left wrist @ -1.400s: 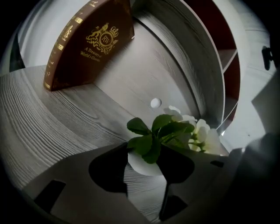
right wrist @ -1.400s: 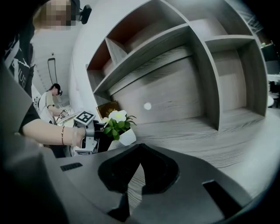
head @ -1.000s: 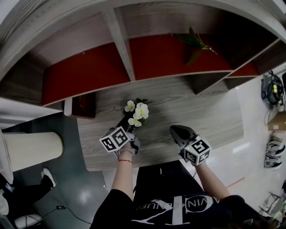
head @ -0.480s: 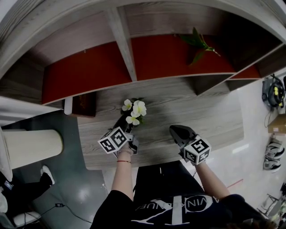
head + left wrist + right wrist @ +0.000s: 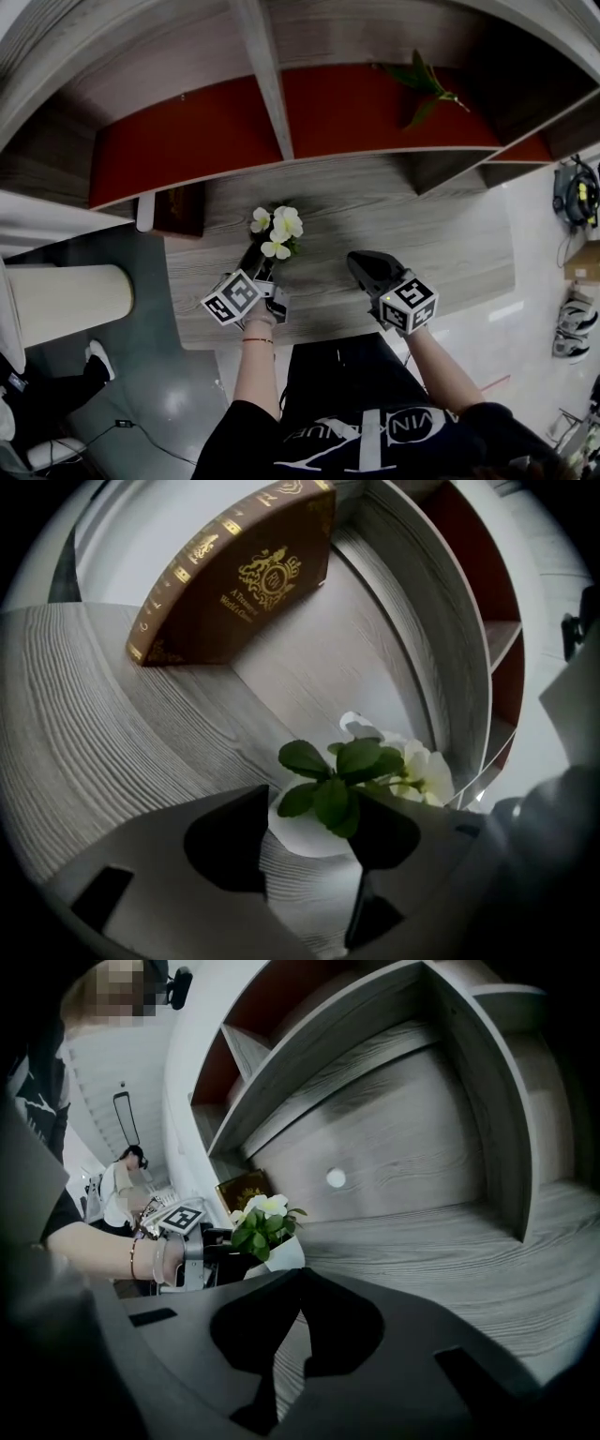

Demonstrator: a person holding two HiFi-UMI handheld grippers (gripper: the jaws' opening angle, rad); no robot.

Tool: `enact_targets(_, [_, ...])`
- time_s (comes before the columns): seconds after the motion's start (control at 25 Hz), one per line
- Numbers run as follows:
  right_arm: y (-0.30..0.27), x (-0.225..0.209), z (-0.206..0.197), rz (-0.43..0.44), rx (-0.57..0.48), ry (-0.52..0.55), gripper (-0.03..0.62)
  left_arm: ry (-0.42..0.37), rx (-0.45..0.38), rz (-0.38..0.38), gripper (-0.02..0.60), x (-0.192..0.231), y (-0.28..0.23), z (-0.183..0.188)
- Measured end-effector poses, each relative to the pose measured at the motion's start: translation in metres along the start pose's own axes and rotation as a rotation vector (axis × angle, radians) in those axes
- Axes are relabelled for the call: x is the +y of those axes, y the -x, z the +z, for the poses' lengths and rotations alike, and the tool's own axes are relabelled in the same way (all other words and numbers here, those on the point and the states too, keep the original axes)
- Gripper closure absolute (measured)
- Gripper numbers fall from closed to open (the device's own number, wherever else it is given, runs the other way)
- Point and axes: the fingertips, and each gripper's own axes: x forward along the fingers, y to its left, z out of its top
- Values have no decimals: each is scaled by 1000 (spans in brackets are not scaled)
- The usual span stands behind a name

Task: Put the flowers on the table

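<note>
Head view: the small white pot of white flowers and green leaves (image 5: 275, 230) sits on the grey wood-grain surface (image 5: 431, 234), at the left gripper's (image 5: 260, 274) tips.

Left gripper view: its jaws have just been opening and stand apart, the pot (image 5: 309, 834) loose between their tips.

Right gripper view: the right gripper (image 5: 300, 1279) is closed on nothing, with the pot (image 5: 267, 1232) ahead to its left.

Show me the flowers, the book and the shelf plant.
flowers (image 5: 281, 223): head view, white petals.
book (image 5: 239, 576): left gripper view, front cover.
shelf plant (image 5: 427, 86): head view, green leaves.
</note>
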Motion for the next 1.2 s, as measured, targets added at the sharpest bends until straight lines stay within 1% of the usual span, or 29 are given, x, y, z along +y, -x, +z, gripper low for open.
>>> enact_targets(0.08, [-12,6,4,41,-1,-34,582,12,-4,0,345,2,4,-1])
enact_targets(0.12, [-20,10,7,68,1,-45,568,16,-7,0,344,3,5,-1])
enact_targets(0.24, [-48,28,18,146,21,-13,534,22,-16,-3,345,6,9,0])
enact_targets(0.36, [-71,52,26,231,34,16,454,40,-28,-6,345,8,16,0])
enact_targets(0.44, [-83,67,30,291,30,-15,395,51,-34,-7,344,11,20,-2])
enact_targets(0.52, [-92,79,34,336,14,-68,368,56,-38,-11,345,13,23,-3])
enact_targets(0.56, [-96,83,37,350,3,-87,368,58,-38,-15,345,14,24,-4])
enact_targets(0.64, [-99,90,42,363,-23,-90,410,54,-33,-26,351,13,24,-6])
enact_targets(0.72, [-99,94,46,360,-41,-62,457,32,-19,-27,382,12,22,-10])
enact_targets(0.84, [-97,96,49,343,-59,-11,497,9,5,-41,382,3,15,-16])
enact_targets(1.0, [-90,91,53,287,-75,81,536,30,45,-93,382,-10,1,-26])
enact_targets(1.12, [-83,84,54,234,-82,168,544,11,67,-104,382,-14,-6,-28])
enact_targets(1.2, [-80,83,54,199,-75,255,554,-2,61,-99,380,-13,-6,-25])
